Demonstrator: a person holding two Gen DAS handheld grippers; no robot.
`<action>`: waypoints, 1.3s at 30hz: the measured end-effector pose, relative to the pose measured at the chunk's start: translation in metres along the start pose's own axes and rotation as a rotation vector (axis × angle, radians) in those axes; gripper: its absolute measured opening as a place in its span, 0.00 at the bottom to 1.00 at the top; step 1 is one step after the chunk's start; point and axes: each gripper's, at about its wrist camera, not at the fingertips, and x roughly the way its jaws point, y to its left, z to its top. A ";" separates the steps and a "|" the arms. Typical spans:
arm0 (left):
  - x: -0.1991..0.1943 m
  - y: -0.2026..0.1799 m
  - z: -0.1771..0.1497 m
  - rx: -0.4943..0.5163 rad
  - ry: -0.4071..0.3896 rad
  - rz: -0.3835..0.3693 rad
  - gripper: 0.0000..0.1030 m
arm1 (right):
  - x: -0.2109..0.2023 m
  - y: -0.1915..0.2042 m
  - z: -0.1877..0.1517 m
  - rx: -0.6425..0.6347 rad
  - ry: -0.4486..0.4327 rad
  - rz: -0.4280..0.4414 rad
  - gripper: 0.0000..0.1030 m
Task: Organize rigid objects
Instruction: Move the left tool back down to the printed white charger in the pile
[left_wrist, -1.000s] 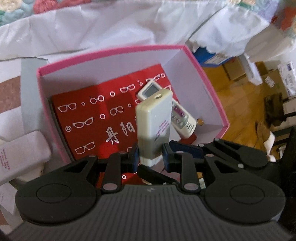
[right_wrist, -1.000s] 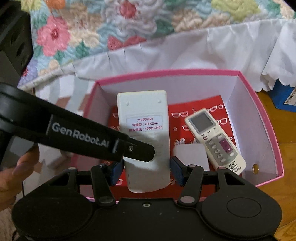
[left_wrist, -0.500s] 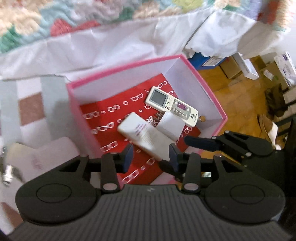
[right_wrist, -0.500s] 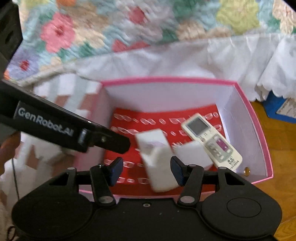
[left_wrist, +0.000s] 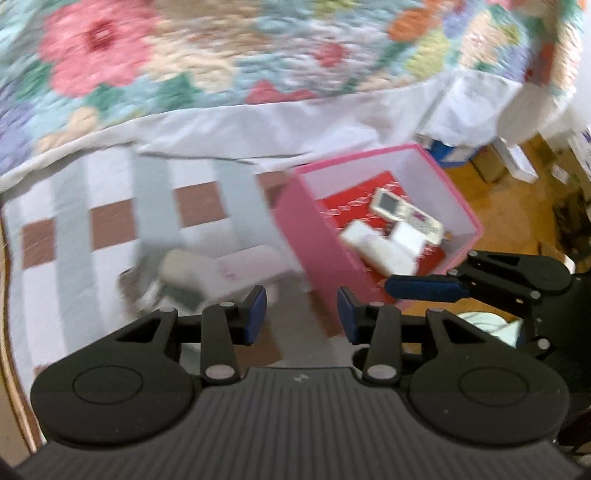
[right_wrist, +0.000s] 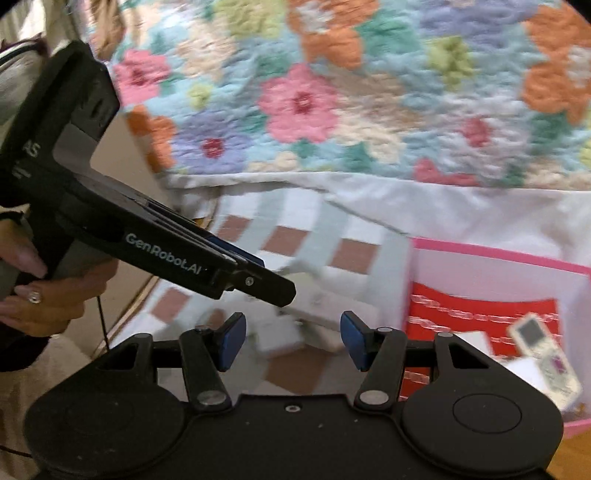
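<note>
We see a matt pink card box (left_wrist: 314, 236), smooth plastic remotes (left_wrist: 406, 216), and a quilted cloth bedspread (right_wrist: 332, 92).

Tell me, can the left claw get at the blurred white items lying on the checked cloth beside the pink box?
Probably yes: the left claw is open and empty, and the white items lie uncovered just ahead of it.
</note>
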 end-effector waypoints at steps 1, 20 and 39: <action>0.001 0.010 -0.004 -0.015 -0.002 0.010 0.40 | 0.009 0.002 0.000 -0.003 0.011 0.013 0.60; 0.096 0.114 -0.063 -0.333 0.061 0.001 0.38 | 0.173 0.024 -0.051 -0.284 0.197 -0.100 0.68; 0.130 0.112 -0.077 -0.464 0.075 -0.004 0.45 | 0.190 0.015 -0.056 -0.116 0.124 -0.094 0.60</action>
